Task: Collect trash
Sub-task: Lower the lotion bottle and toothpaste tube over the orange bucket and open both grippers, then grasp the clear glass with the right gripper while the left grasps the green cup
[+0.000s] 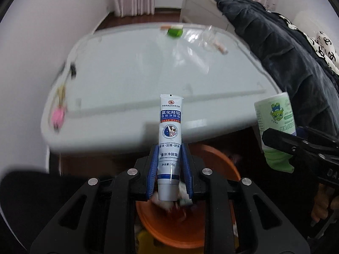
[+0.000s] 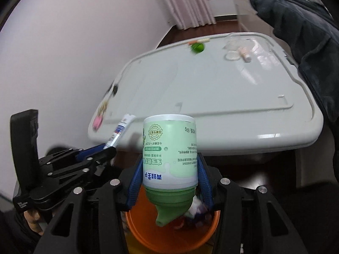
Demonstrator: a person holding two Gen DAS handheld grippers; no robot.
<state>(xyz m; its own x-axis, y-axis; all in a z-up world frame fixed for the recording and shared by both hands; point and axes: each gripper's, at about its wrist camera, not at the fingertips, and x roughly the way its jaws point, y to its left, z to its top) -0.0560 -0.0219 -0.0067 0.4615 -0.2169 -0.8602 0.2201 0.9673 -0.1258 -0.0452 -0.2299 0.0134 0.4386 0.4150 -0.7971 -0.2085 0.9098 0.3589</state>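
My left gripper (image 1: 169, 148) is shut on a white and blue cream tube (image 1: 170, 127), which stands upright between the blue pads. Under it sits an orange bin (image 1: 222, 165) with trash inside. My right gripper (image 2: 169, 158) is shut on a pale green bottle (image 2: 169, 148), held upside down with its green spout over the orange bin (image 2: 135, 228). The left wrist view shows that bottle (image 1: 273, 114) and the right gripper (image 1: 273, 144) at its right edge. The right wrist view shows the left gripper (image 2: 108, 147) and the tube (image 2: 120, 131) at the left.
Behind the bin is a white table (image 1: 148, 74). On it lie a green piece (image 1: 174, 31), clear plastic (image 1: 208, 36), a small tube (image 1: 220, 48), a black clip (image 1: 73, 69) and a pink item (image 1: 58, 116). A dark jacket (image 1: 286, 53) hangs along its right side.
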